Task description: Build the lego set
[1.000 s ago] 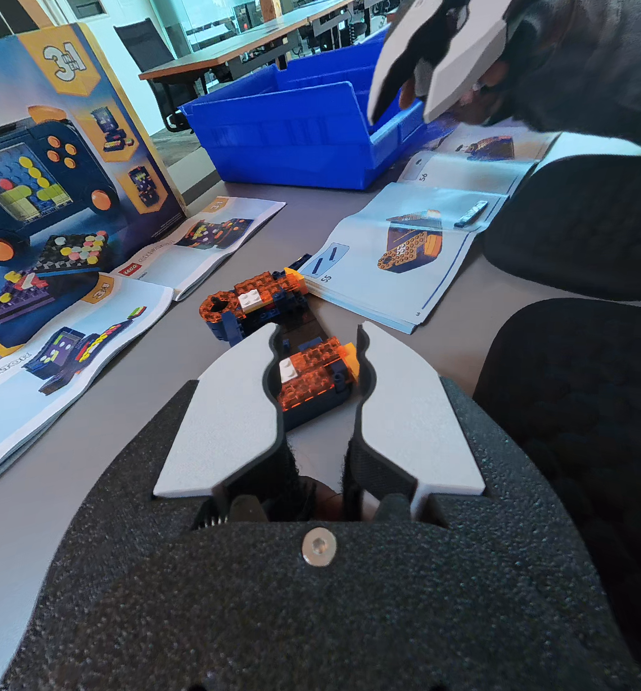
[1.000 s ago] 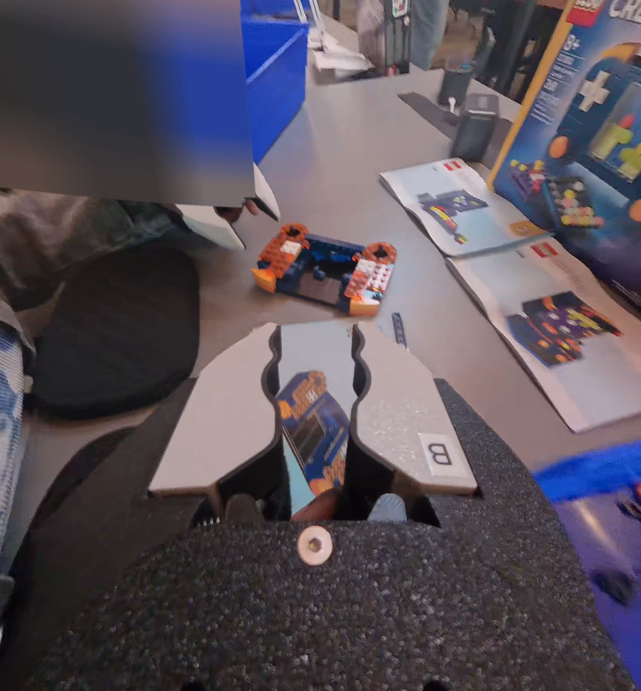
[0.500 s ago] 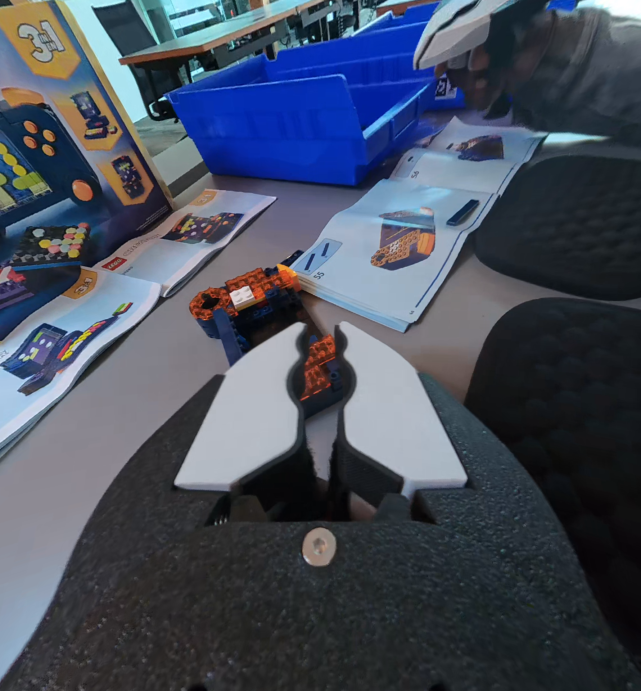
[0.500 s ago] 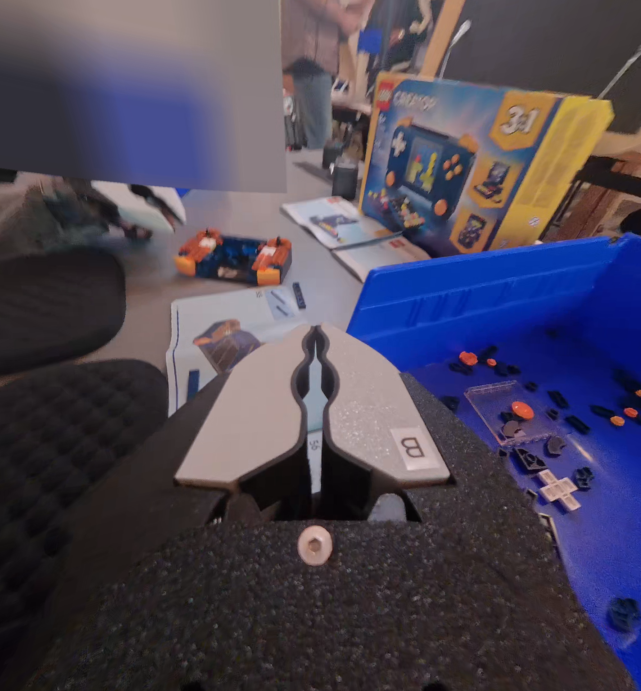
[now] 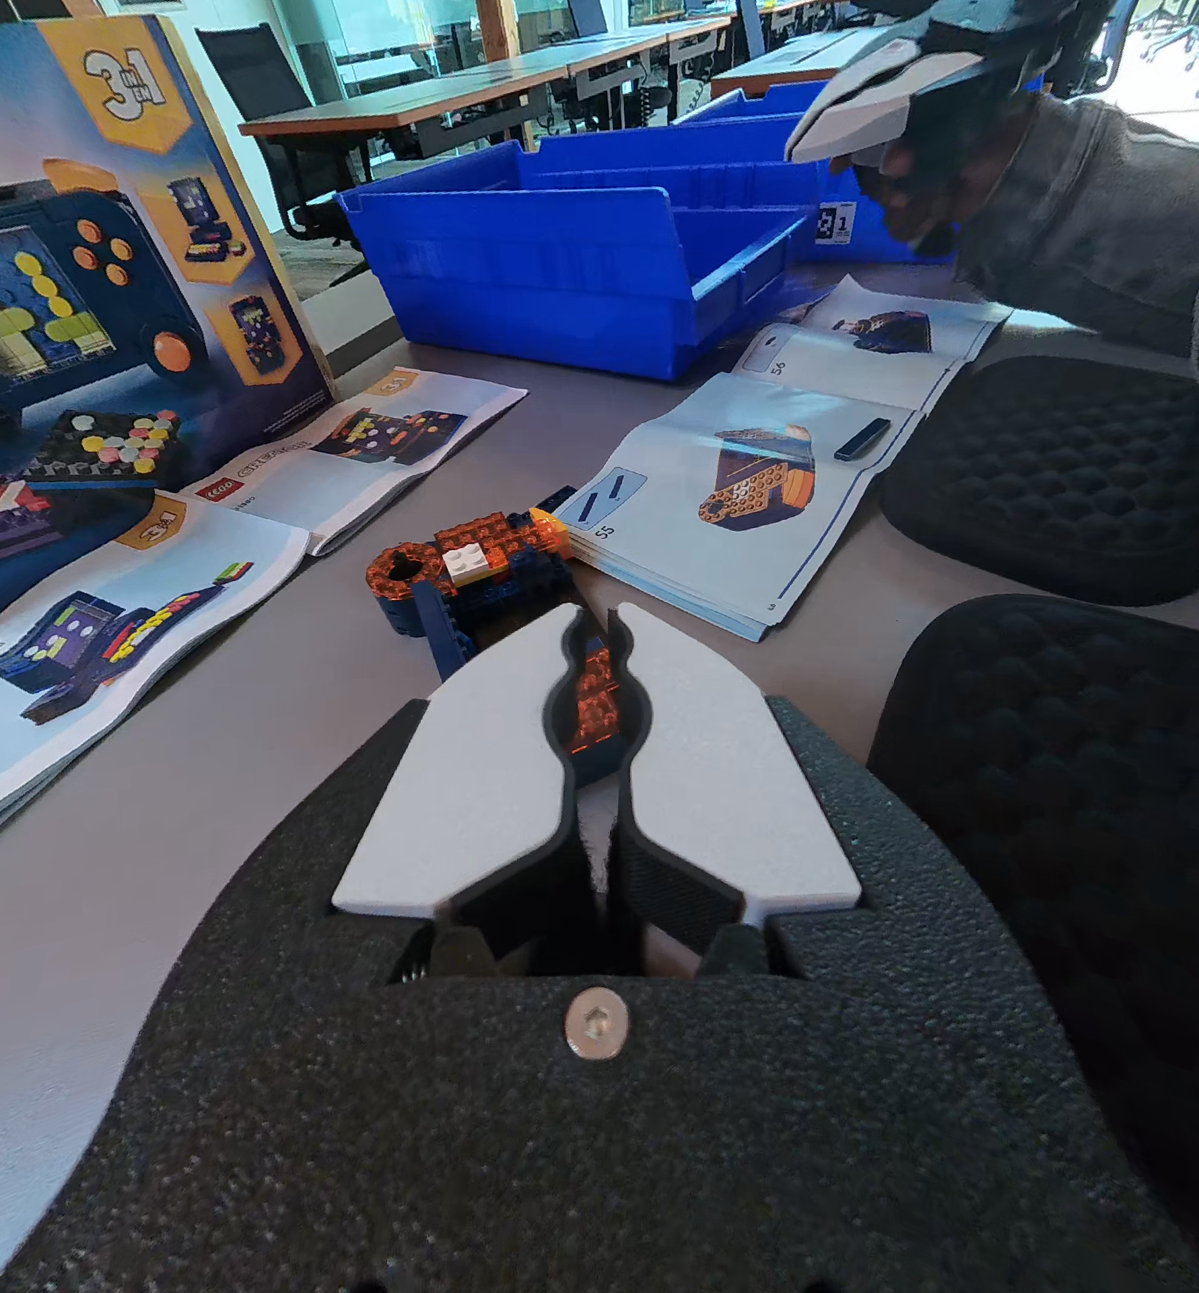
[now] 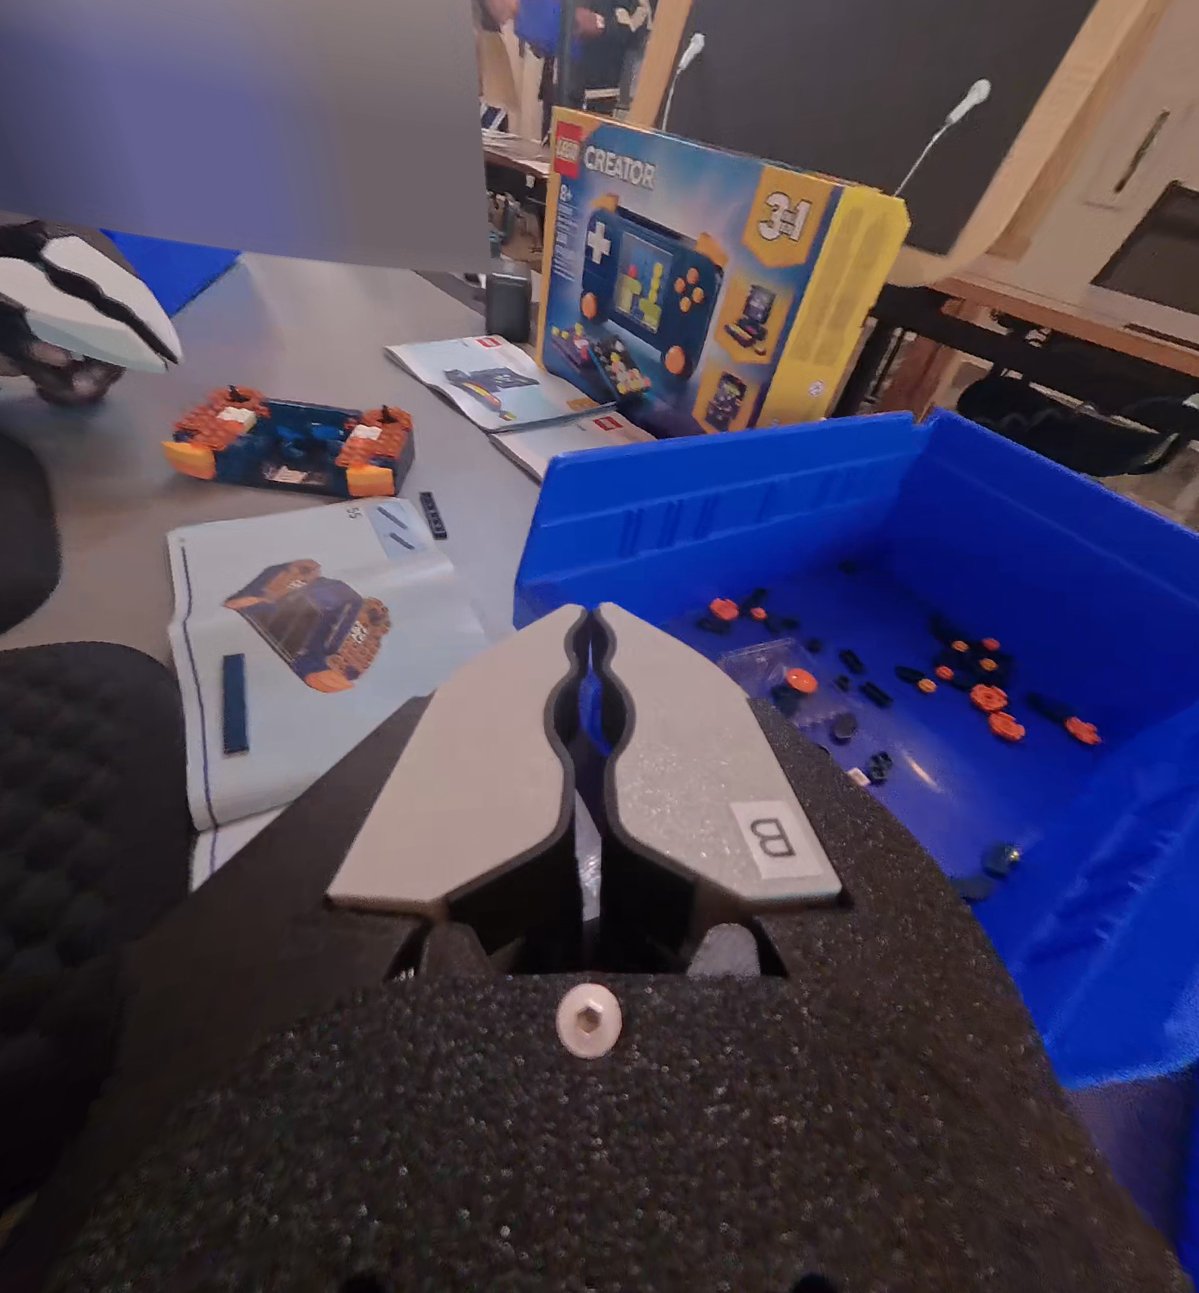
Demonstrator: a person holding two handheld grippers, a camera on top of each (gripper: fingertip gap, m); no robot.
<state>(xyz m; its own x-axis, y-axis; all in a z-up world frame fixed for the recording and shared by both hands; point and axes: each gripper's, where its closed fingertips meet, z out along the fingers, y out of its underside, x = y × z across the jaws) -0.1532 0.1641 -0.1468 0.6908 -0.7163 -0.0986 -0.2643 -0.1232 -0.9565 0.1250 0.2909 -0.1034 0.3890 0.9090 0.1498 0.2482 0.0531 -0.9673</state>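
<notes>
Our left gripper (image 5: pixel 596 616) hovers, jaws closed, close by the orange-and-blue brick model (image 5: pixel 470 560) on the worktop (image 5: pixel 233 735). Our right gripper (image 6: pixel 589 616), jaws closed, is by the blue bin (image 6: pixel 722 490). The model looks light, rigid and fragile, best held by its base.

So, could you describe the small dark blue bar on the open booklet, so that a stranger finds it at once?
Start from the big blue bin; just beside its wall an instruction booklet lies open on the grey table. On its printed page, beside the drawing of the model, lies the dark blue bar. It is long, flat and smooth, while the shorter black piece lies off the page on the table.
</notes>
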